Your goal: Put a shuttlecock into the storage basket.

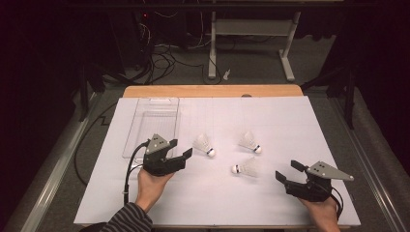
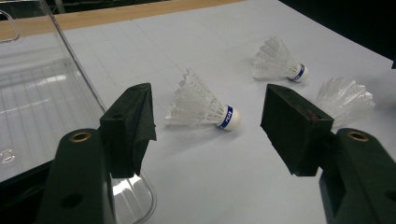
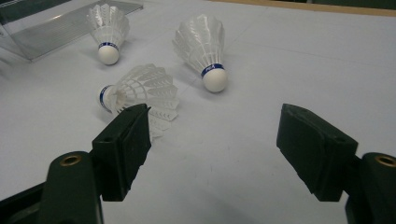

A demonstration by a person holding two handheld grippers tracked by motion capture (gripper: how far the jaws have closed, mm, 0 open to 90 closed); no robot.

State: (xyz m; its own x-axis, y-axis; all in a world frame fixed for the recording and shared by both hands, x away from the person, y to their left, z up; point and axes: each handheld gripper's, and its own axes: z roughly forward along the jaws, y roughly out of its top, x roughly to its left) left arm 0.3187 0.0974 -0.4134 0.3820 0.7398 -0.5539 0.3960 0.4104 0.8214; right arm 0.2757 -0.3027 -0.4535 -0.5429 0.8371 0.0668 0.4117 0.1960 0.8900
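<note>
Shuttlecock (image 2: 204, 105) lies on its side mid-sheet, just off the left gripper (image 1: 180, 149) at its 2 o'clock. Looks very light; feathers prob. crush easily, so better pinched at the cork w/ blue band. Left jaws wide, nothing held. Two more shuttlecocks (image 1: 250, 142) at 3 o'clock. Tray (image 1: 155, 123) at 11. Right gripper (image 1: 287, 171) also wide, empty.

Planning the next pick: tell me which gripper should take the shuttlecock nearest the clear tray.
Left. The left gripper is open, and that shuttlecock lies just ahead between its jaws, beside the tray. The right gripper is open too, but sits across the table, closer to another shuttlecock.
</note>
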